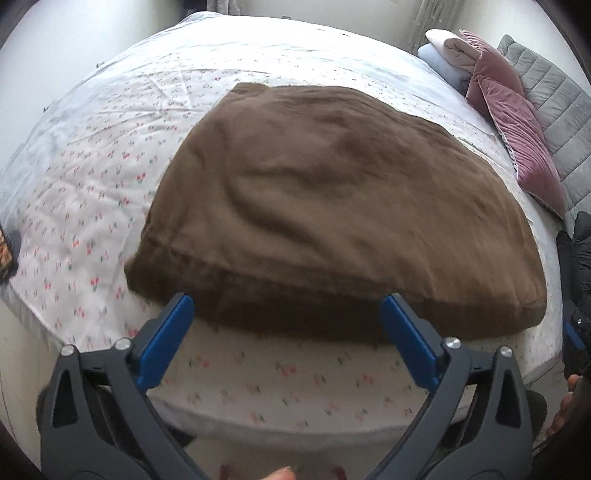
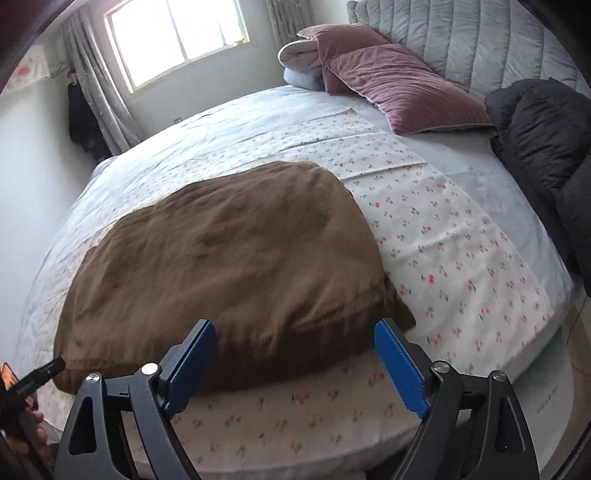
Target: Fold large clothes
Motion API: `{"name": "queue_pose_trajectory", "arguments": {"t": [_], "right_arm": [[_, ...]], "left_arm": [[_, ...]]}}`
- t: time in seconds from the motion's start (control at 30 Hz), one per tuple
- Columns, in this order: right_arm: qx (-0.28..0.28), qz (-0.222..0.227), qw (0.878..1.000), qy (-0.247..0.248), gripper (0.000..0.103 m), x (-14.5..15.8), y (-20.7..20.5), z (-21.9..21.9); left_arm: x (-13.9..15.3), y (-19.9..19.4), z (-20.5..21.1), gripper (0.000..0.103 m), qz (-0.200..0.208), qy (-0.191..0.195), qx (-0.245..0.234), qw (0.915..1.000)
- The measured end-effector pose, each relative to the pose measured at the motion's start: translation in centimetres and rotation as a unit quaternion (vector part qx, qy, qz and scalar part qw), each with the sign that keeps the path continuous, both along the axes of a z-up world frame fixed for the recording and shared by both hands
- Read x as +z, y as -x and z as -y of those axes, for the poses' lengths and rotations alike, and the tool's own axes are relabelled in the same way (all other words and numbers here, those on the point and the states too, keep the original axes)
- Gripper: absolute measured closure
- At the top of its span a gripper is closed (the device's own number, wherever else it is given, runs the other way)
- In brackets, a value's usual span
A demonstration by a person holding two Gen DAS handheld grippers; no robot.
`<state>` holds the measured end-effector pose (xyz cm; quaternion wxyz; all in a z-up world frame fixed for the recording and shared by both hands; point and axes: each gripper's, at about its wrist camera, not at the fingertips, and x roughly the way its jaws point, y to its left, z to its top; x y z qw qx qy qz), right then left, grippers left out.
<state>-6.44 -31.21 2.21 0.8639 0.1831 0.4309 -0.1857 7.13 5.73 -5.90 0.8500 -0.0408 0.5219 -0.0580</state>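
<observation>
One folded brown garment (image 1: 332, 206) on flowered bed sheet (image 1: 92, 177), two pink pillows (image 2: 402, 88), left gripper (image 1: 288, 314) and right gripper (image 2: 295, 339) both spread wide, gripping nothing, window (image 2: 177, 33) only in right view

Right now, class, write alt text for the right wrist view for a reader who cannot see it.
A folded brown garment lies on a bed with a floral sheet, just beyond the open, empty right gripper. Pink pillows lean on a grey headboard, beside a black jacket.
</observation>
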Motion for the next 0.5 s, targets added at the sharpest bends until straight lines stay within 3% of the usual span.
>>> {"name": "queue_pose_trajectory", "arguments": {"t": [0.13,0.5], "right_arm": [[0.005,-0.017,1.000,-0.014,0.010,-0.3,0.3,-1.5],[0.108,-0.011,0.993,0.036,0.007,1.7,-0.7,-9.1]], "left_arm": [[0.2,1.1,0.9,0.002,-0.006,-0.006,-0.015,0.9998],[2.5,3.6,4.3,0.001,0.014,-0.035,-0.060,0.9975]]}}
